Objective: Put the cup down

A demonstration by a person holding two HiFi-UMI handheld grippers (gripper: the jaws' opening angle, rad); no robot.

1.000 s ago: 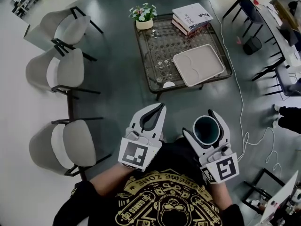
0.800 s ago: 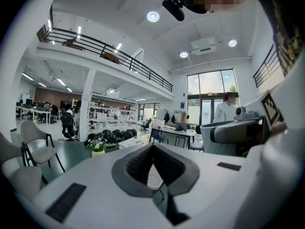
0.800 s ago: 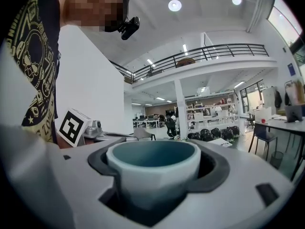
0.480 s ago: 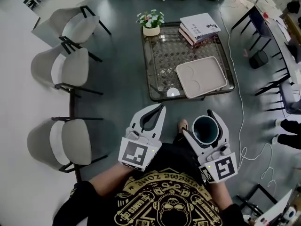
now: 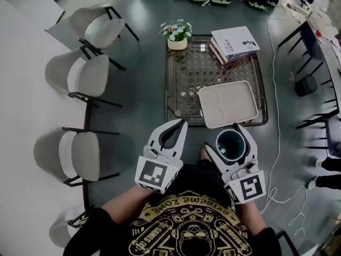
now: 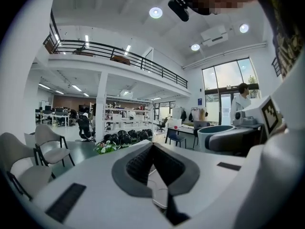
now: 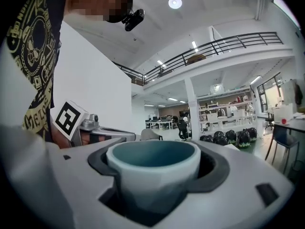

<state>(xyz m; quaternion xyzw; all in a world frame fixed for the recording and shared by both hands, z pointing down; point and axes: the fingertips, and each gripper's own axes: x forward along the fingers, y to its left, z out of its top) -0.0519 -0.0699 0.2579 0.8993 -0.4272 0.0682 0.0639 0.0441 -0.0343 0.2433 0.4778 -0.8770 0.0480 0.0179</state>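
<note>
A teal cup with a dark inside (image 5: 232, 144) stands upright between the jaws of my right gripper (image 5: 230, 136), which is shut on it. In the right gripper view the cup (image 7: 152, 171) fills the space between the jaws, which press on its sides. The cup hangs over the floor just short of the near edge of a low glass table (image 5: 189, 84). Beside it on the left, at the same height, is my left gripper (image 5: 180, 125). Its jaws are shut with nothing in them, and their tips meet (image 6: 153, 149).
A beige tray (image 5: 228, 103) lies on the table's near right corner. At the far end are a stack of books (image 5: 235, 41) and a potted plant (image 5: 179, 35). Chairs (image 5: 80, 76) line the left. A white cable (image 5: 277, 159) runs on the floor at right.
Both grippers, the right one still holding the cup, have moved forward to the glass table. The table and tray now lie just ahead of the jaws. Neither grip has altered.
</note>
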